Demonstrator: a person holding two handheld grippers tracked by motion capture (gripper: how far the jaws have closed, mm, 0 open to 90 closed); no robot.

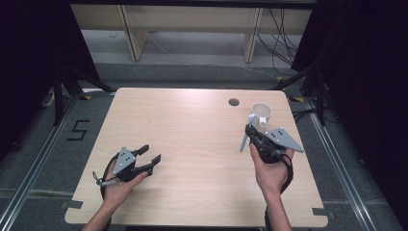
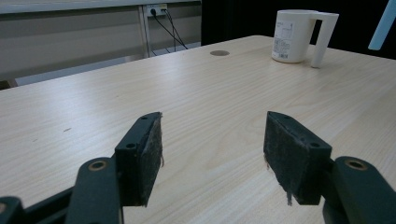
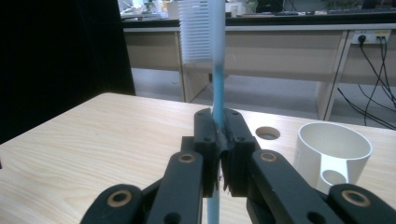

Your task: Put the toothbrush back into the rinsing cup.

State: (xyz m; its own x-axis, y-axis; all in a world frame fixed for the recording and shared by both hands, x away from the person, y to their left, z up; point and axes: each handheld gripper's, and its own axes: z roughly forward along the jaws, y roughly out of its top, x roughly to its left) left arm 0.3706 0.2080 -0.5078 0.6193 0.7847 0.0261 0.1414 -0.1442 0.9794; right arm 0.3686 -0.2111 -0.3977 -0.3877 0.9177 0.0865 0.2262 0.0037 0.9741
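A toothbrush [image 3: 218, 70] with a light blue handle and white bristles stands clamped between the jaws of my right gripper [image 3: 218, 135], head pointing away from the hand. In the high view my right gripper [image 1: 248, 129] holds the toothbrush [image 1: 244, 142] at the table's right side, just in front of a white mug [image 1: 262, 113]. The mug [image 3: 334, 151] stands upright and empty, right of the jaws. My left gripper [image 1: 150, 153] rests low at the front left, open, with bare wood between its pads [image 2: 212, 140].
The light wooden table [image 1: 192, 130] has a round cable hole [image 1: 234, 102] near its back edge, left of the mug [image 2: 292, 35]. Dark curtains flank both sides. Shelving legs and cables stand on the floor behind the table.
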